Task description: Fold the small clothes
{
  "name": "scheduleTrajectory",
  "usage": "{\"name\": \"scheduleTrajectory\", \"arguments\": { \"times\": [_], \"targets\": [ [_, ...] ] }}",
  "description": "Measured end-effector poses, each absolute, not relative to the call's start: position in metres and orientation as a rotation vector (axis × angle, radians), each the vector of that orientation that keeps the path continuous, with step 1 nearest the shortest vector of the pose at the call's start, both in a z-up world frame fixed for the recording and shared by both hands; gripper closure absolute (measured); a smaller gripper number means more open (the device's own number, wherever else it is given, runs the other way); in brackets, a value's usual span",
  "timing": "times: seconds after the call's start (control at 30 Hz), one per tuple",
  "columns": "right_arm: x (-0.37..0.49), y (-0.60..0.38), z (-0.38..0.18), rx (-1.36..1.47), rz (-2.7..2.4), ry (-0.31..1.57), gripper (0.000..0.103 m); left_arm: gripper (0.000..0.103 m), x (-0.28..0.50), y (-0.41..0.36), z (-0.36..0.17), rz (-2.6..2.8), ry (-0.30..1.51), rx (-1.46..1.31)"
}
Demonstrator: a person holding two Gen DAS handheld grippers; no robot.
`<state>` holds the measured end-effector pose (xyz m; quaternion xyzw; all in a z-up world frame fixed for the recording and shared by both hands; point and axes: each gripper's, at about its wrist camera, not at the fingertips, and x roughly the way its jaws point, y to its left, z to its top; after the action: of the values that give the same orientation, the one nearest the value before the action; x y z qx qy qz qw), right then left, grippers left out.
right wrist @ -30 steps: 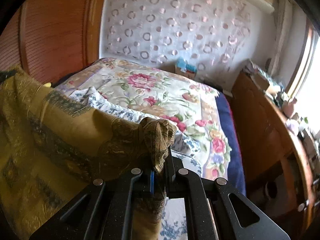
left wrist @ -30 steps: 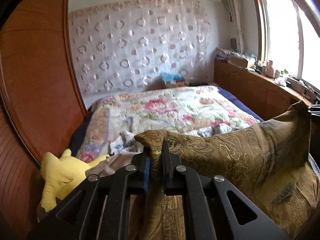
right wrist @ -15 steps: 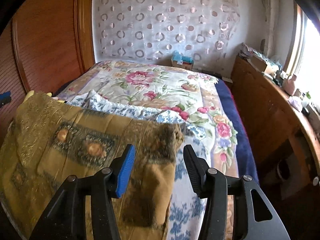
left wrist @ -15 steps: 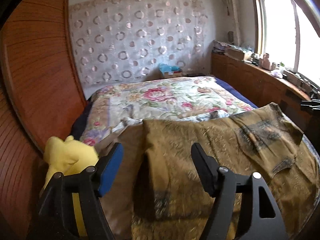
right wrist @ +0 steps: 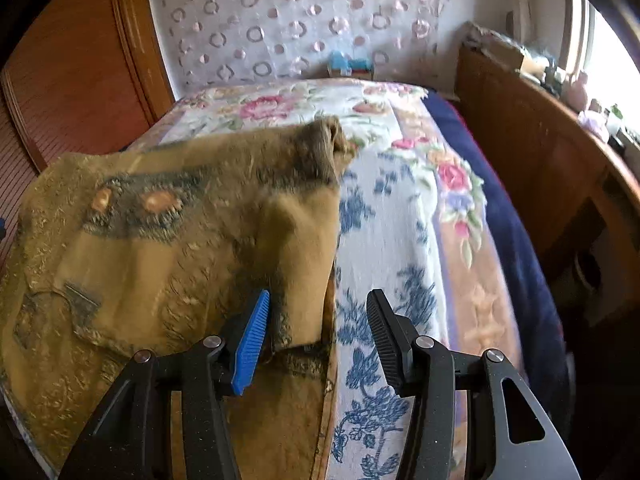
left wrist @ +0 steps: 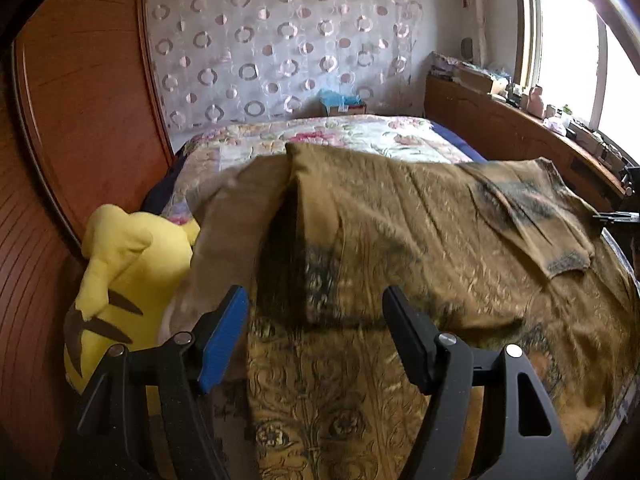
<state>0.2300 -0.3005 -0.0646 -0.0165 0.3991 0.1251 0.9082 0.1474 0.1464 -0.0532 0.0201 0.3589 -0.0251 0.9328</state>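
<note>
A mustard-brown patterned garment (left wrist: 420, 232) lies across the bed with its far part folded forward over its near part. My left gripper (left wrist: 316, 336) hangs open just above the garment's near left side, with nothing between its fingers. In the right wrist view the same garment (right wrist: 168, 232) fills the left half, and its right edge runs down the middle. My right gripper (right wrist: 316, 334) is open over that edge; the fold's loose corner lies between the fingers, and the pads stand apart from it.
A yellow plush toy (left wrist: 128, 272) sits at the bed's left edge against the wooden wardrobe (left wrist: 72, 128). A floral quilt (right wrist: 400, 184) covers the bed beyond the garment. A wooden ledge (left wrist: 520, 140) with small items runs under the window on the right.
Both grippers were shut on the garment's raised corners a second ago. They opened, the cloth dropped flat as a fold, and both hands moved lower and nearer.
</note>
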Motion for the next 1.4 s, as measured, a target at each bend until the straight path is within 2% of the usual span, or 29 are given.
{"name": "scheduleTrajectory", "arguments": {
  "times": [0.03, 0.07, 0.17, 0.23, 0.43, 0.8, 0.87, 1.03, 1.13, 1.17, 1.23, 1.4],
  "targets": [
    [0.231, -0.300, -0.064, -0.025, 0.271, 0.821, 0.052, 0.034, 0.148, 0.147, -0.056, -0.048, 0.741, 0.041],
    [0.232, -0.298, -0.064, -0.022, 0.283, 0.819, 0.056, 0.042, 0.148, 0.148, -0.058, -0.048, 0.746, 0.038],
    [0.236, -0.290, -0.067, -0.041, 0.294, 0.820, 0.056, 0.054, 0.150, 0.150, -0.068, -0.048, 0.777, 0.030],
    [0.237, -0.286, -0.072, -0.058, 0.285, 0.813, 0.056, 0.059, 0.151, 0.150, -0.070, -0.051, 0.782, 0.031],
    [0.231, -0.287, -0.079, -0.078, 0.275, 0.782, 0.056, 0.065, 0.157, 0.145, -0.068, -0.071, 0.783, 0.033],
    [0.225, -0.277, -0.080, -0.105, 0.262, 0.781, 0.056, 0.066, 0.178, 0.145, -0.081, -0.037, 0.833, 0.084],
    [0.225, -0.277, -0.080, -0.105, 0.261, 0.781, 0.056, 0.078, 0.176, 0.144, -0.080, -0.054, 0.826, 0.079],
    [0.222, -0.274, -0.078, -0.137, 0.255, 0.774, 0.056, 0.086, 0.176, 0.137, -0.081, -0.066, 0.826, 0.114],
    [0.219, -0.271, -0.073, -0.162, 0.262, 0.757, 0.077, 0.097, 0.176, 0.135, -0.078, -0.065, 0.815, 0.122],
    [0.218, -0.272, -0.069, -0.159, 0.266, 0.746, 0.087, 0.099, 0.175, 0.134, -0.077, -0.067, 0.810, 0.121],
    [0.217, -0.275, -0.061, -0.140, 0.290, 0.729, 0.098, 0.100, 0.174, 0.133, -0.073, -0.070, 0.799, 0.122],
    [0.213, -0.280, -0.050, -0.120, 0.324, 0.704, 0.100, 0.101, 0.165, 0.133, -0.055, -0.065, 0.742, 0.110]
  ]
}}
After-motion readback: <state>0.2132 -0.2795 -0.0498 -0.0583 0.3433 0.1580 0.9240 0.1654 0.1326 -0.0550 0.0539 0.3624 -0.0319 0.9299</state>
